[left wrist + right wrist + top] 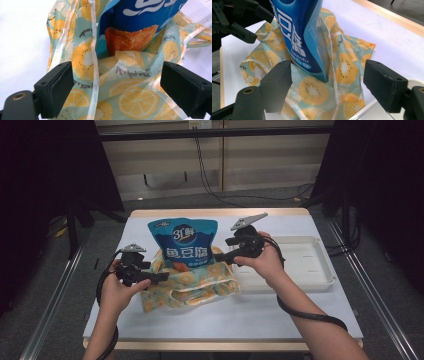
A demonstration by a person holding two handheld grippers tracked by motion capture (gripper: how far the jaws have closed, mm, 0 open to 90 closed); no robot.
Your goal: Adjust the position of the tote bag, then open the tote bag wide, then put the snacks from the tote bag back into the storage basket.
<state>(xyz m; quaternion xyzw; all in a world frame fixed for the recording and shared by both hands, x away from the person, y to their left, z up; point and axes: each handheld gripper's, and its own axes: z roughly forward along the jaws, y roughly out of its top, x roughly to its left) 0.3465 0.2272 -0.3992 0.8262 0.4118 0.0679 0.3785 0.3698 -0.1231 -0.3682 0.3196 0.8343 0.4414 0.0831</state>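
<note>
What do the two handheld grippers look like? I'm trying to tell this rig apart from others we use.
Both are black. The left gripper and the right gripper each carry a grey three-cornered plate on top and trail a thick black cable. Each has two blocky black jaws with flat pads; a brass-coloured fastener sits at a jaw's base. The forearms show no sleeves.

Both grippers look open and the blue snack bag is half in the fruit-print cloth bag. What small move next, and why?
Probably close the left gripper on the near rim of the fruit-print cloth bag and lift it. The blue foil snack bag stands with only its bottom inside, most of it above the cloth, which lies slumped on the white table. The right gripper hangs open beside the pack.
</note>
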